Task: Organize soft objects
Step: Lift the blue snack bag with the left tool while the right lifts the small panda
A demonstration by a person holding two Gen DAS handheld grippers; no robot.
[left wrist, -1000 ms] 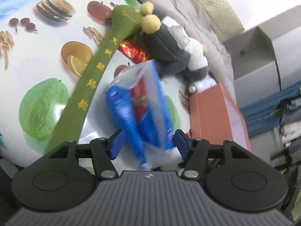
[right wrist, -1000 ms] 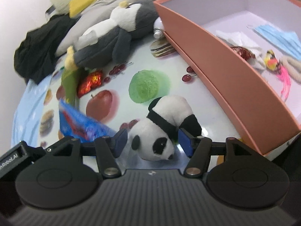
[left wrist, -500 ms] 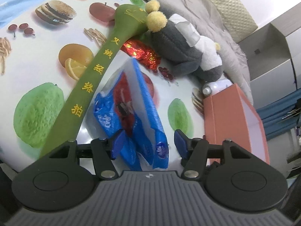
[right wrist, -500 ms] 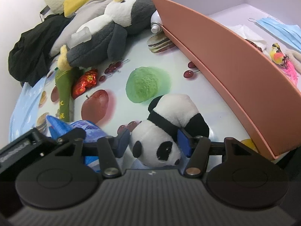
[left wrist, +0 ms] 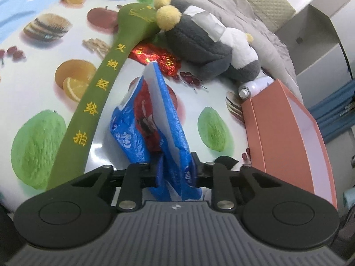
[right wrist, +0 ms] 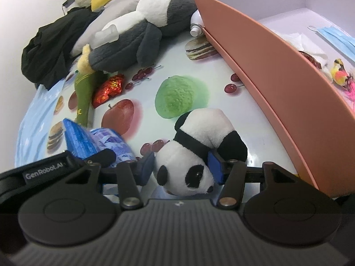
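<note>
The desk [right wrist: 261, 133], covered in a fruit-print cloth, carries an orange box [right wrist: 277, 71] at its right edge. A grey-and-white plush penguin [right wrist: 137, 37] lies at the far side, beside a green fabric swatter [left wrist: 97, 102]. Left gripper [left wrist: 174, 173]: fingers closing, pads pinching the near end of a blue snack packet [left wrist: 153, 119] resting on the desk. Right gripper [right wrist: 182, 166]: fingers closing, pads touching both sides of a plush panda [right wrist: 199, 150] next to the box.
</note>
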